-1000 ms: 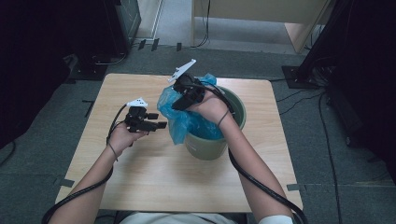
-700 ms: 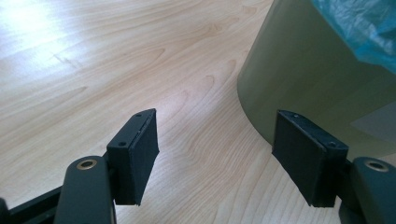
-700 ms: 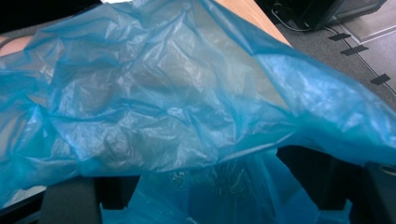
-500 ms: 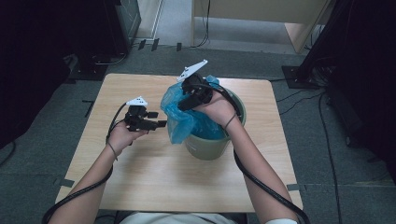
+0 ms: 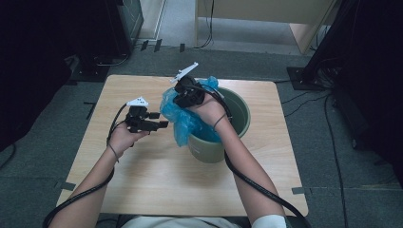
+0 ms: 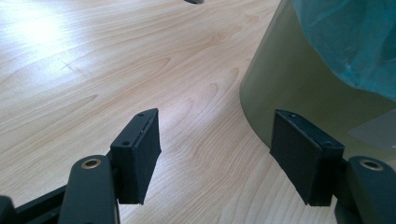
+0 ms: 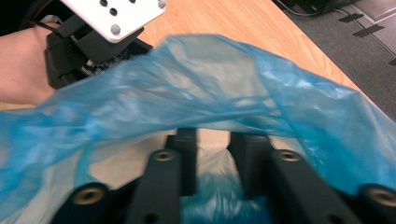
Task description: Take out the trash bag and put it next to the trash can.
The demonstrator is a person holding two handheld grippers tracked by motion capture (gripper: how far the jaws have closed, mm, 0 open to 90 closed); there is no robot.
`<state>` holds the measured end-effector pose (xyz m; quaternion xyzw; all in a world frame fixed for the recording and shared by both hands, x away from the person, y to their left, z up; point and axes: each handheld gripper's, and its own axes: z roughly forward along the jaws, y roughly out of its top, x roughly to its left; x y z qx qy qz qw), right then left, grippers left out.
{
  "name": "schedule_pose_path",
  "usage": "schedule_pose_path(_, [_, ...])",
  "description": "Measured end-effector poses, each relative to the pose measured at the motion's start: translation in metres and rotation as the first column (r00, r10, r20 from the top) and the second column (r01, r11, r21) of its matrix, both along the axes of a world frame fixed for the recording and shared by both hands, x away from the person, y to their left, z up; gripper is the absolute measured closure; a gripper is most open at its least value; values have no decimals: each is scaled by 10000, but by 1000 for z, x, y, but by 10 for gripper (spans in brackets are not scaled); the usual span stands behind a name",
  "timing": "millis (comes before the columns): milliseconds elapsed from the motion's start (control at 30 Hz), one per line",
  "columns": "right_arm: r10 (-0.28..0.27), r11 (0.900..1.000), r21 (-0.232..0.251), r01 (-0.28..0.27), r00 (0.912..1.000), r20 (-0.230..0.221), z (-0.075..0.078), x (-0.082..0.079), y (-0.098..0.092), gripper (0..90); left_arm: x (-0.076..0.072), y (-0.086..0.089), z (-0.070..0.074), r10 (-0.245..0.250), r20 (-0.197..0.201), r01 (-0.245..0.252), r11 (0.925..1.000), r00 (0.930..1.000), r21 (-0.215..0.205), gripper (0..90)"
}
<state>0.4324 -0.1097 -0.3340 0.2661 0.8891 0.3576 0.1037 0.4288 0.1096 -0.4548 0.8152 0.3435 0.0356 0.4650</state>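
One slip threatens: the right gripper (image 5: 186,93), jaws pinched on the thin blue bag (image 5: 180,118), may tear it off the green bucket (image 5: 237,118), while the left gripper (image 5: 159,124) waits with jaws apart.

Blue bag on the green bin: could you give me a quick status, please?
Right gripper shut on blue bag at bin rim. Left gripper open beside bin wall, holding nothing. Bag half draped outside. Nothing obstructing.

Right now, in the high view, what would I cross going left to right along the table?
Left tool, open over bare table → blue plastic bag draped over the rim → right tool, closed on the bag → green bucket.
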Motion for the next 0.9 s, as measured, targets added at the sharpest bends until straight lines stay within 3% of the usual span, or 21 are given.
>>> schedule_pose_path(67, [50,9999,-123,-51,10000,-66,-1,3,5,586,0,0,0,13,16,-13,10000,10000,-36,327])
schedule_pose_path(200, [105,9983,-568,-125,9993,-357,-1,6,13,294,0,2,-1,28,15,-28,10000,10000,31,327])
schedule_pose_path(267, [176,9983,-545,-225,9960,-880,-2,8,14,157,1,2,-1,103,33,-103,9999,9999,26,327])
schedule_pose_path(300, [322,9981,-501,-372,9947,-972,-3,8,14,140,1,2,-1,131,20,-131,9999,9999,34,326])
schedule_pose_path(533, [389,9888,-1422,-451,9982,-463,-11,5,16,134,1,3,-1,181,40,-181,9998,9998,31,326])
schedule_pose_path(667, [481,9933,-1034,-514,9983,-339,1,-2,11,138,1,2,-2,114,-20,-114,9999,9999,72,326])
schedule_pose_path(800, [733,9927,-980,-707,9971,226,14,-14,6,152,1,0,-5,35,-104,-33,9998,9999,215,325])
schedule_pose_path(900, [740,9960,-535,-718,9965,387,22,-21,-1,169,1,0,-5,77,-94,-76,9998,9999,163,324])
